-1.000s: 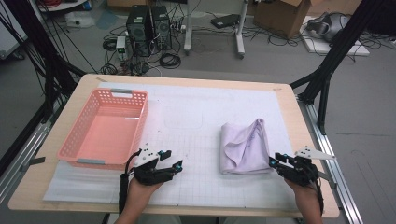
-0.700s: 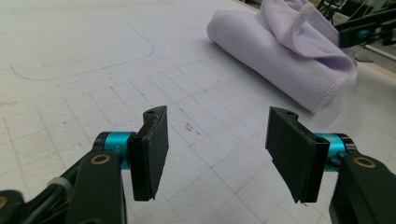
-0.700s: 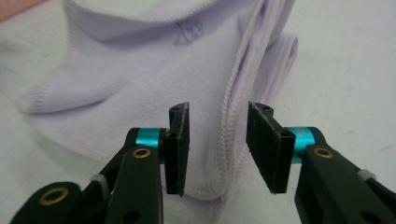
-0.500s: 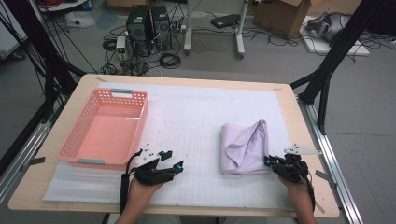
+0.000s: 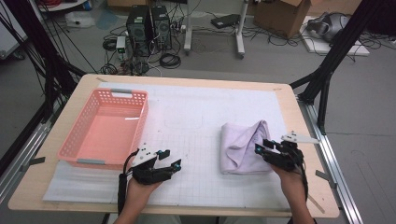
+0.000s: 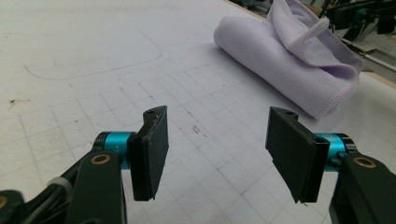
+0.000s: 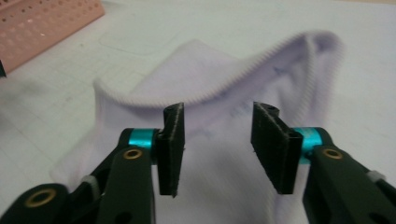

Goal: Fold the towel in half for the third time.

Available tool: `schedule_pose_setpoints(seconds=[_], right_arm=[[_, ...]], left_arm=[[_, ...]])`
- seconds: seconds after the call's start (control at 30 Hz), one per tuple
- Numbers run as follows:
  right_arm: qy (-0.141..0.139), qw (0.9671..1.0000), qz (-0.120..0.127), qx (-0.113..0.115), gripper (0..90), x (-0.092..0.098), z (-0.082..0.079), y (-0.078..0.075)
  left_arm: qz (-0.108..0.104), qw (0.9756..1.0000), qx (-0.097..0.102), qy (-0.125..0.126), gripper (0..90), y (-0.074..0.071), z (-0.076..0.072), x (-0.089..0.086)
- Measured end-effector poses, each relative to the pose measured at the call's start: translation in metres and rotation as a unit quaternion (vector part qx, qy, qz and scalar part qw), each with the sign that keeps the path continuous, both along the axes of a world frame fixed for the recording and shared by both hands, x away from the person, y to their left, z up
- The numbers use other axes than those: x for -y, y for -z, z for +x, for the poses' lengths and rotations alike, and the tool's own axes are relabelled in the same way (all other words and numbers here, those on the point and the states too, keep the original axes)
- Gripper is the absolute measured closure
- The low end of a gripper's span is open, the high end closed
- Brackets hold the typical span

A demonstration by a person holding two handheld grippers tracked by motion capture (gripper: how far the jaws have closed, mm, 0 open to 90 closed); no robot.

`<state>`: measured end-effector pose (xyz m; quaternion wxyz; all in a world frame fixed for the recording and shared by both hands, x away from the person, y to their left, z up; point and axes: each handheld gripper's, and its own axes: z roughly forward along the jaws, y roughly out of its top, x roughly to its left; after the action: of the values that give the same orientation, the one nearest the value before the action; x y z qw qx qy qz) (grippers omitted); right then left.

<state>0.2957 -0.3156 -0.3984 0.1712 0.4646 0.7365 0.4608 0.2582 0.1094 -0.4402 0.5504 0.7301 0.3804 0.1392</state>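
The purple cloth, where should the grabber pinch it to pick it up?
Probably pinch the purple cloth at its raised, curled-up hemmed edge, coming from the right gripper side. That flap stands off the table, so open jaws can slide around it.

Wooden worktop (image 5: 299,121), pale edge showing round a white gridded mat (image 5: 196,116) that covers most of it. On the mat: pink perforated basket (image 5: 81,140) at left; folded lilac cloth (image 5: 240,144) at right, one flap raised. Basket and cloth well apart.
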Motion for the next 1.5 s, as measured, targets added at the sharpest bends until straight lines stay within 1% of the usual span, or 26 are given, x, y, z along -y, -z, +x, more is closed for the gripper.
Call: schedule_pose_setpoints(seconds=[0.07,0.17,0.2,0.27,0.3,0.33,0.37,0.47,0.57,0.6,0.63,0.67,0.8,0.83,0.87,0.9,0.97,1.03,1.07,1.1,1.13,1.17,1.23,1.37,1.47,1.5], right_arm=[[0.004,0.9999,0.0,-0.012,43.5,-0.01,0.013,0.001],[0.026,0.9985,0.005,-0.047,43.0,-0.022,0.034,0.005],[0.033,0.9977,0.001,-0.059,46.7,-0.024,0.038,0.007],[0.034,0.9961,-0.01,-0.081,66.0,-0.027,0.044,0.011],[0.024,0.996,-0.015,-0.085,80.0,-0.028,0.044,0.012],[0.016,0.9963,-0.027,-0.08,89.3,-0.028,0.043,0.012],[0.011,0.9973,-0.039,-0.061,89.1,-0.028,0.039,0.011],[0.006,0.9983,-0.047,-0.034,89.3,-0.023,0.029,0.008],[0.012,0.999,-0.037,-0.025,89.3,-0.011,0.02,0.004],[0.012,0.9992,-0.027,-0.028,89.1,-0.006,0.019,0.004],[0.007,0.9991,-0.014,-0.039,85.0,-0.004,0.019,0.005],[0.005,0.9989,-0.003,-0.047,71.5,-0.003,0.02,0.007],[0.009,0.998,0.025,-0.057,50.3,-0.013,0.025,0.011],[0.01,0.9971,0.044,-0.061,45.7,-0.017,0.029,0.012],[0.015,0.9965,0.055,-0.062,44.9,-0.021,0.031,0.013],[0.02,0.9962,0.055,-0.064,44.6,-0.024,0.033,0.014],[0.023,0.996,0.02,-0.084,49.0,-0.035,0.038,0.018],[0.015,0.9953,-0.029,-0.091,65.8,-0.043,0.041,0.023],[0.011,0.9956,-0.04,-0.085,76.6,-0.045,0.04,0.023],[0.008,0.9965,-0.042,-0.072,81.8,-0.045,0.037,0.022],[0.007,0.9967,-0.048,-0.064,83.0,-0.045,0.036,0.021],[0.005,0.9963,-0.065,-0.056,83.6,-0.046,0.033,0.019],[0.006,0.9962,-0.077,-0.039,83.7,-0.043,0.027,0.015],[0.018,0.9973,-0.068,-0.018,82.5,-0.025,0.014,0.004],[0.034,0.9964,-0.078,-0.007,82.3,-0.005,0.002,-0.002],[0.041,0.9958,-0.082,-0.004,78.0,-0.001,-0.001,-0.003]], left_arm=[[0.002,1.0,0.0,0.0,39.6,0.001,0.0,0.0],[0.001,1.0,0.0,0.001,39.6,0.001,0.0,0.001],[0.002,1.0,0.0,0.001,39.6,0.001,0.0,0.001],[0.003,1.0,0.0,0.002,39.6,0.001,0.0,0.001],[0.003,1.0,0.0,0.002,39.6,0.001,0.0,0.001],[0.003,1.0,0.0,0.001,39.6,0.001,0.0,0.001],[0.002,1.0,0.001,0.001,39.6,0.001,-0.001,0.001],[0.002,1.0,0.001,-0.001,39.6,0.001,-0.001,0.001],[0.003,1.0,0.002,0.0,39.7,0.0,-0.001,0.002],[0.002,1.0,0.002,0.0,39.7,0.0,-0.001,0.002],[0.003,1.0,0.003,0.001,39.7,0.0,-0.001,0.002],[0.003,1.0,0.002,0.001,39.7,0.0,-0.001,0.003],[0.004,1.0,0.002,0.002,39.7,0.0,-0.001,0.004],[0.004,1.0,0.001,0.003,39.7,0.001,-0.001,0.004],[0.005,1.0,0.001,0.003,39.7,0.001,-0.001,0.004],[0.005,1.0,0.001,0.002,39.8,0.001,-0.001,0.003],[0.004,1.0,0.001,0.002,39.8,0.001,-0.001,0.003],[0.003,1.0,0.001,0.001,39.8,0.001,-0.001,0.002],[0.003,1.0,0.002,0.001,39.9,0.0,-0.001,0.001],[0.002,1.0,0.001,0.0,39.9,0.0,-0.001,0.001],[0.001,1.0,0.0,-0.001,39.9,0.0,-0.001,0.001],[0.002,1.0,0.0,-0.002,39.9,0.001,-0.001,0.001],[0.001,1.0,0.001,-0.003,39.9,0.001,-0.001,0.001],[0.001,1.0,0.001,-0.003,39.9,0.0,-0.001,0.001],[0.0,1.0,0.0,-0.005,39.8,0.0,-0.001,0.0],[-0.001,1.0,0.0,-0.005,39.8,0.0,-0.001,-0.001]])
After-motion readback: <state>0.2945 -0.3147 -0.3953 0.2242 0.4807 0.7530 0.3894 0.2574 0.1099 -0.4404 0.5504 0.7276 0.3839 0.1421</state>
